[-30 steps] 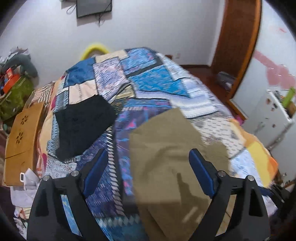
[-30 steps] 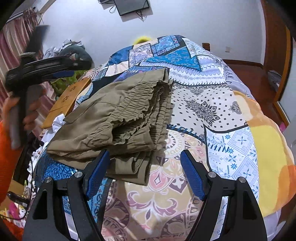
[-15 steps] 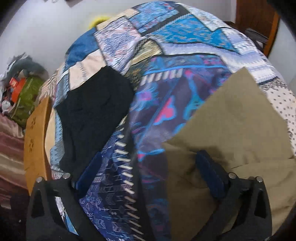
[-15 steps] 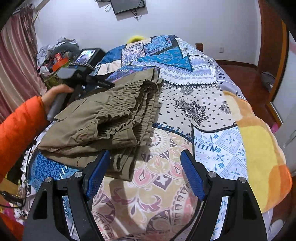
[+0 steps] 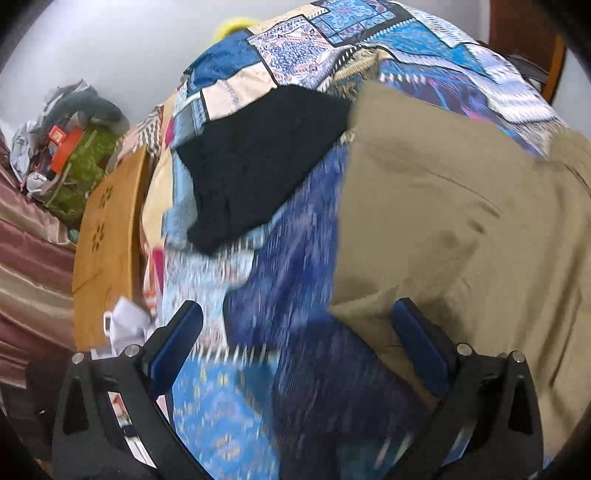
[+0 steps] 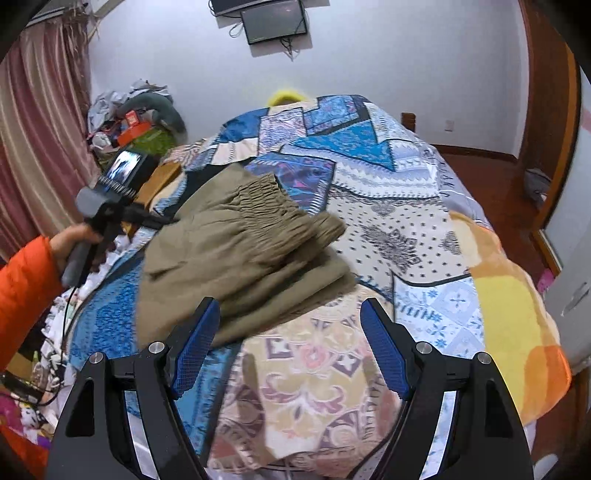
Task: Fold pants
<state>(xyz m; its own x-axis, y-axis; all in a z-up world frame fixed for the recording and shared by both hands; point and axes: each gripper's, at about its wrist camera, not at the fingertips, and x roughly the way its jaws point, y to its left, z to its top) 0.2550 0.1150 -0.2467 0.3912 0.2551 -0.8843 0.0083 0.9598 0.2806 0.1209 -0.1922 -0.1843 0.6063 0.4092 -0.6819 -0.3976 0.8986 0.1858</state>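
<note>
Left hand-held gripper (image 5: 297, 328) dropped nearer khaki pants (image 5: 461, 206).

The left wrist camera looks steeply down along its own tool (image 5: 295, 325) from close above the bed's patchwork quilt (image 5: 295, 62), much of the view blurred, with the khaki pants (image 5: 454, 221) filling its right side and a black garment (image 5: 258, 162) beyond. The right wrist camera sits farther back and higher, looking forward over its tool (image 6: 290, 343) along the length of the bed toward the far wall and the wall-mounted screen (image 6: 275, 20). Both views share the pants (image 6: 243, 254), the quilt (image 6: 388, 221) and the clutter pile (image 5: 70, 144) by the wall; the right view also takes in the left tool (image 6: 110, 199) from the side.
</note>
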